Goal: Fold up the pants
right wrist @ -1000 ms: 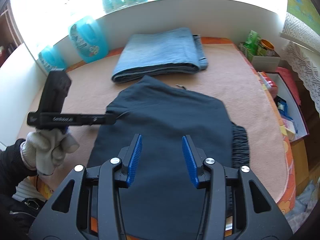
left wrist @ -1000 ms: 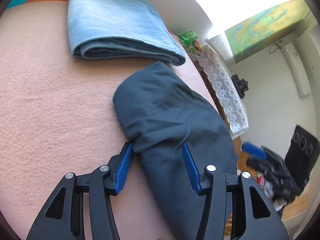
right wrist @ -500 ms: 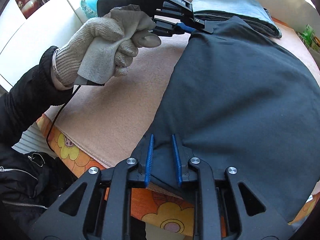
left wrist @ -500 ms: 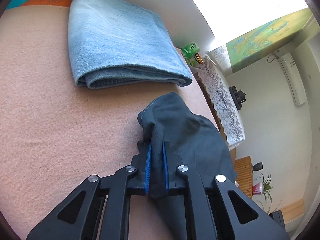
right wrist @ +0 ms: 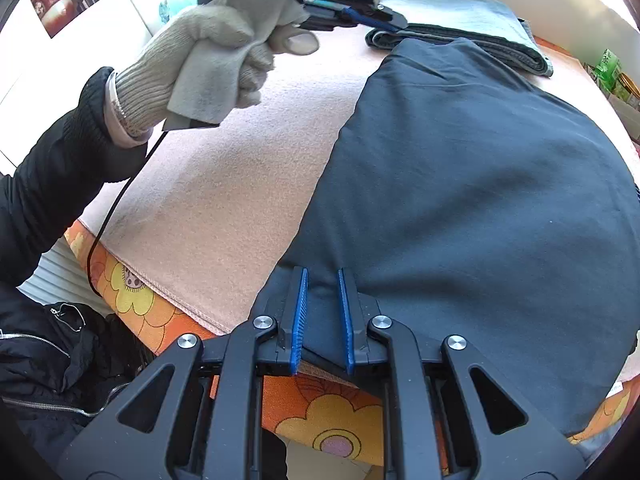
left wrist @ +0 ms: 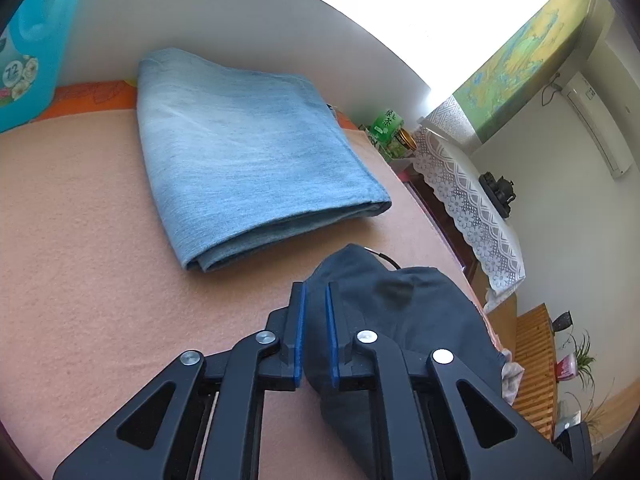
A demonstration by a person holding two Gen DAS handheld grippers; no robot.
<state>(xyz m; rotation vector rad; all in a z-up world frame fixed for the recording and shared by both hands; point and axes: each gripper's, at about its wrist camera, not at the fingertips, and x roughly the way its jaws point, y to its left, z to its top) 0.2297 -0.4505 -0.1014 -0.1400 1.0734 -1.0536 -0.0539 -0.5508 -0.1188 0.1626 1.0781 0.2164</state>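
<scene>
The dark pants [right wrist: 480,184] were spread on the pink blanket [right wrist: 224,200]. A far corner was pinched by the left gripper [left wrist: 315,334], beside folded jeans [left wrist: 240,152]; the near edge was clamped in the right gripper [right wrist: 322,316].

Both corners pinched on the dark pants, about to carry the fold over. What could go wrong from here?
The left hand-held gripper pinches only a small bunch of the dark pants, so the cloth may slip out. The right hand-held gripper grips at the blanket edge; the hem could drag. The folded jeans lie close and could be nudged.
</scene>
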